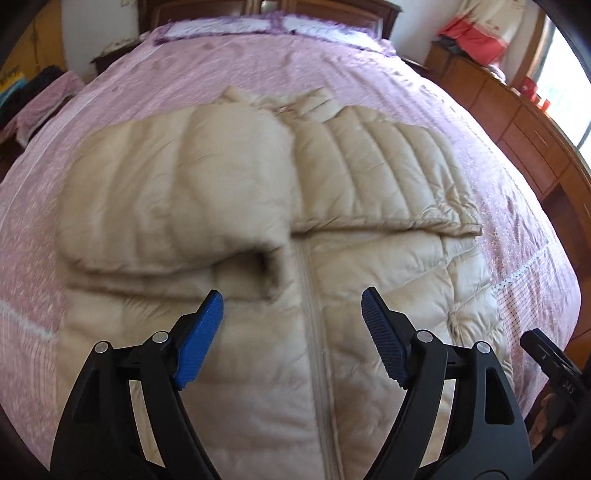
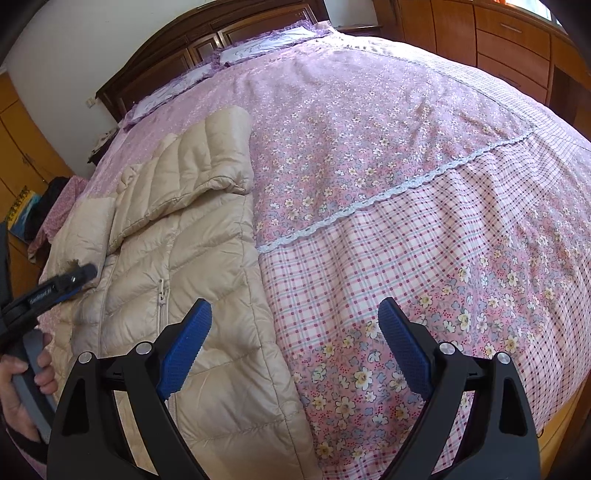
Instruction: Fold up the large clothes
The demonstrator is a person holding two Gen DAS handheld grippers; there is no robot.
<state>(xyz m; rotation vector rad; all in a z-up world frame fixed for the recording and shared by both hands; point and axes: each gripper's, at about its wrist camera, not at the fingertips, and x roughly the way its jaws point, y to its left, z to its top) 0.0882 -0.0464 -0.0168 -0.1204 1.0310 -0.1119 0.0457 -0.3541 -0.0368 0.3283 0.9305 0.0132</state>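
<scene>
This was a bedroom in a home. A wide bed [image 2: 369, 155] filled both views, spread with a pink floral and checked bedcover [image 2: 388, 258] crossed by a white lace strip, with purple-frilled pillows [image 2: 258, 48] lying against a dark carved wooden headboard [image 2: 192, 40]. Orange-brown wooden drawers and cupboards [image 2: 509, 40] lined the wall beside it. Clothes in red and cream [image 1: 476, 29] hung near a bright window [image 1: 561, 92].

A wide bed under a pink floral and checked bedspread [image 2: 388, 155] fills the room. At its far end stands a dark carved wooden headboard [image 2: 192, 40] against a white wall [image 2: 74, 48]. Orange-brown wooden drawer cabinets [image 2: 498, 33] line the right side below a bright window [image 1: 565, 85].
</scene>
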